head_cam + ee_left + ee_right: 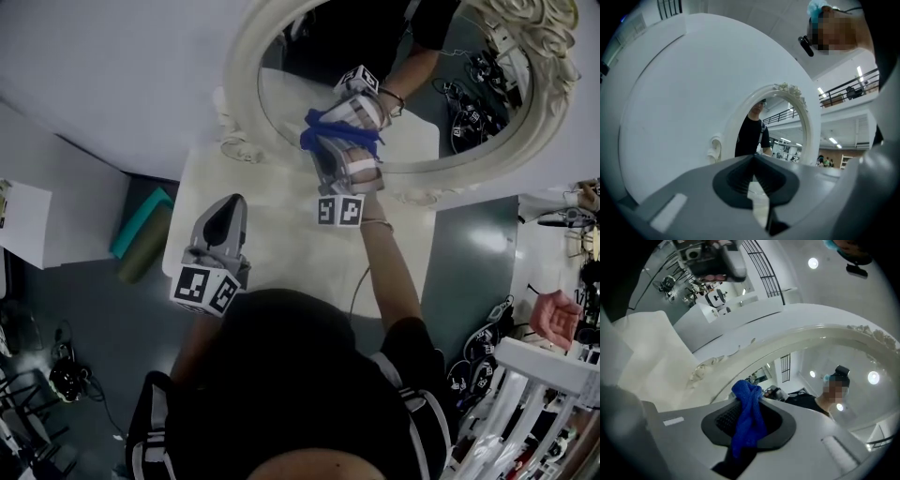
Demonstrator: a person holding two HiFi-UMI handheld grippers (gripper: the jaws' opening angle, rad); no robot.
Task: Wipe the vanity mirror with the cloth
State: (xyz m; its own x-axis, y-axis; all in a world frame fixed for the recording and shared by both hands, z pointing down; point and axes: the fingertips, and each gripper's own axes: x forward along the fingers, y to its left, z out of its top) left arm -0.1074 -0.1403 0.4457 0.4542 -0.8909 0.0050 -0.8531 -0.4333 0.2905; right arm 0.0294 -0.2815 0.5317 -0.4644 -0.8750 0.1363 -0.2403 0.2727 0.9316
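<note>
The oval vanity mirror point(441, 141) in its cream carved frame point(242, 66) stands at the back of a white table point(281, 244). My right gripper point(342, 141) is shut on a blue cloth point(319, 131) and holds it against the lower left of the glass, where its reflection meets it. In the right gripper view the cloth point(747, 418) hangs bunched between the jaws of the right gripper point(749, 398), with the mirror frame point(787, 341) just ahead. My left gripper point(225, 211) hovers over the table's left part, shut and holding nothing. In the left gripper view the left gripper point(753, 157) points at the mirror point(783, 126).
A thin cable point(361, 286) lies on the table near my right arm. Rolled green mats point(141, 234) lie on the floor to the left of the table. A white rack point(525, 394), a pink object point(558, 314) and tangled gear crowd the floor on the right.
</note>
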